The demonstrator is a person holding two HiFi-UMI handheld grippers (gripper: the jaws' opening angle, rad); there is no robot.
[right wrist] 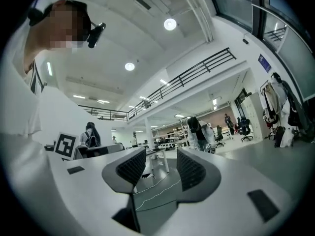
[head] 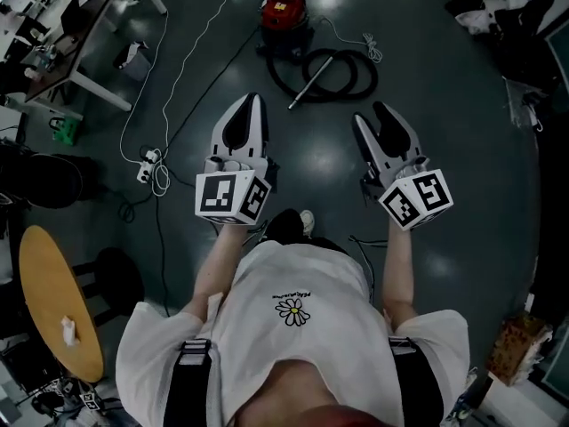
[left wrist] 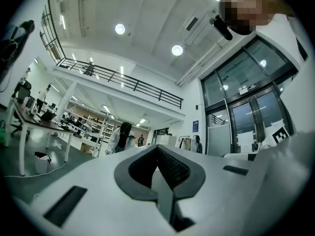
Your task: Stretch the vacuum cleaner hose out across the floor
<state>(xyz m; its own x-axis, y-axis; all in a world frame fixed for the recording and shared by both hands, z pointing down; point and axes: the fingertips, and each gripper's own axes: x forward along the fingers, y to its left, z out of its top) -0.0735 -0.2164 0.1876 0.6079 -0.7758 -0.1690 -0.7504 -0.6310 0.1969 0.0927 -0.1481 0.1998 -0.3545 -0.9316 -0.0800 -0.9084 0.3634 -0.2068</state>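
Observation:
The red vacuum cleaner (head: pixel 283 12) stands on the dark floor, far ahead of me. Its black hose (head: pixel 342 76) lies coiled just in front of it, with the metal wand (head: pixel 309 82) resting across the coil. Both grippers are held at waist height, well short of the hose, and point toward it. The left gripper (head: pixel 252 105) is shut with nothing in it; in the left gripper view its pads (left wrist: pixel 170 166) meet. The right gripper (head: pixel 373 116) is open, with an empty gap between its pads (right wrist: pixel 191 170). Both gripper views look out into the hall and do not show the hose.
A white cord (head: pixel 366 46) lies to the right of the vacuum. A power strip with white and black cables (head: pixel 148 167) is on the floor to the left. A desk (head: pixel 80 56), a black chair (head: pixel 44 181) and a round wooden table (head: pixel 55 301) line the left side. A cardboard box (head: pixel 516 345) sits at lower right.

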